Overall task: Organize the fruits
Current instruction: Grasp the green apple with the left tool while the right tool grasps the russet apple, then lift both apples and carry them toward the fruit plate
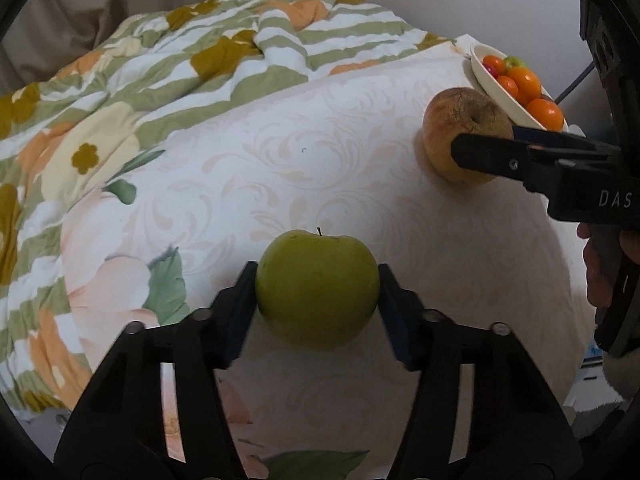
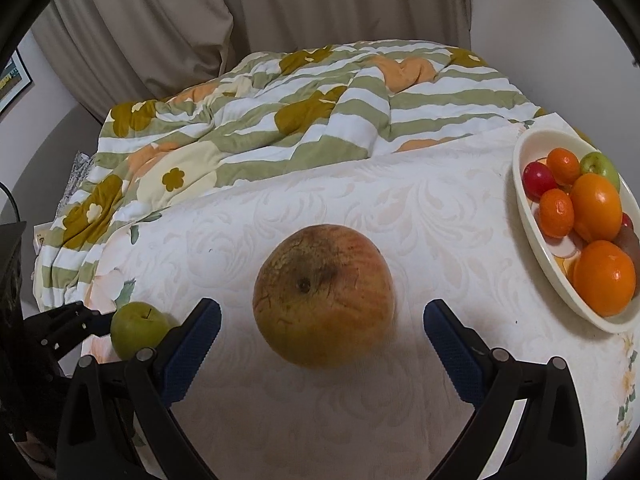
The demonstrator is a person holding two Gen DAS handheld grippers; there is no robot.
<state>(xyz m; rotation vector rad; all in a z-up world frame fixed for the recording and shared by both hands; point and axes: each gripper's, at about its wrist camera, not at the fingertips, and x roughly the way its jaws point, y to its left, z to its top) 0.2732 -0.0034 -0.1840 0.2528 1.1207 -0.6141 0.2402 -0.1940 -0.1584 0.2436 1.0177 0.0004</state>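
A green apple [image 1: 317, 288] rests on the white patterned bed cover, and my left gripper [image 1: 318, 280] is shut on it, both pads touching its sides. It also shows in the right wrist view [image 2: 138, 330] at the lower left. A large wrinkled red-yellow apple [image 2: 324, 294] lies on the cover between the spread fingers of my right gripper [image 2: 322, 322], which is open and clear of it. In the left wrist view that apple [image 1: 456, 128] sits at the right, behind the right gripper's finger [image 1: 500, 156]. A cream bowl [image 2: 532, 240] at the right holds oranges, tangerines and small red and green fruits.
A rumpled quilt [image 2: 280, 120] with green stripes and flowers covers the far half of the bed. Beige curtains [image 2: 240, 20] hang behind it. The bowl [image 1: 496, 92] stands near the bed's right edge. A dark object [image 2: 12, 264] stands at the left beside the bed.
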